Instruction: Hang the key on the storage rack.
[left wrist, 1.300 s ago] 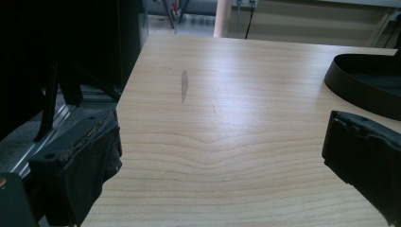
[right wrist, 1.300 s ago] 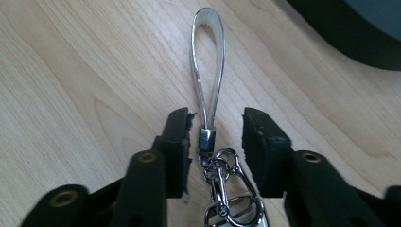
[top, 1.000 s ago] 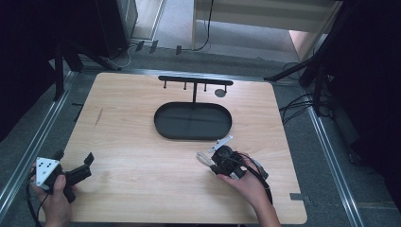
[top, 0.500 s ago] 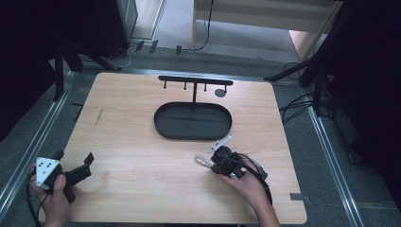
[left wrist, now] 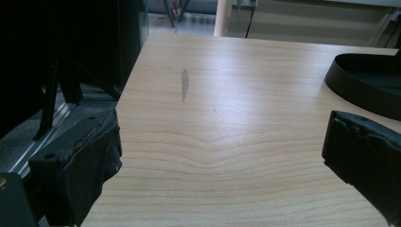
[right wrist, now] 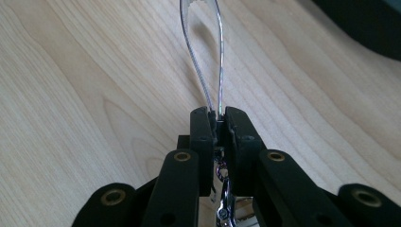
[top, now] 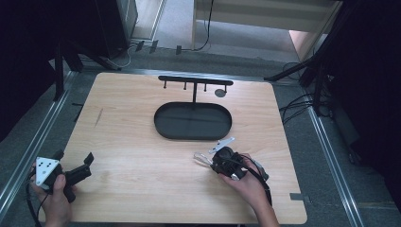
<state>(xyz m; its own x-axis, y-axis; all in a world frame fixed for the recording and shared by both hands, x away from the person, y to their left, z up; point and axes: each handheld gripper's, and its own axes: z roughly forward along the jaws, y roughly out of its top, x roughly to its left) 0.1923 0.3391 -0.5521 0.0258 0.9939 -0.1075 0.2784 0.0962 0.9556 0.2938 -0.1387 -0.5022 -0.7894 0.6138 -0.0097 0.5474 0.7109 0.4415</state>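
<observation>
High view: a pale wooden table point(top: 142, 137) stands on grey flooring between metal rails, dark equipment and cables crowding the room beyond. A black oval tray point(top: 193, 121) with a slim hook rack point(top: 195, 81) sits past mid-table. The right gripper point(top: 211, 160) lies low on the table just in front of the tray, its fingers clenched on a thin metal loop point(top: 202, 158), part of a keyring-like object. Against the frame a second ago, those fingers have just been closing on the loop, while both hands kept their places. The left gripper point(top: 73, 163) rests at the near left edge, fingers released, with bare wood between the two hands

Left gripper view: the spread fingers point(left wrist: 90, 165) frame bare table with a grey smudge point(left wrist: 184, 84); the table's left edge drops to a metal rail, and the tray's rim point(left wrist: 359, 78) shows at far right

Right gripper view: the fingers point(right wrist: 203, 137) pinch the loop point(right wrist: 201, 71), which lies forward over the woodgrain, clear table all round it
</observation>
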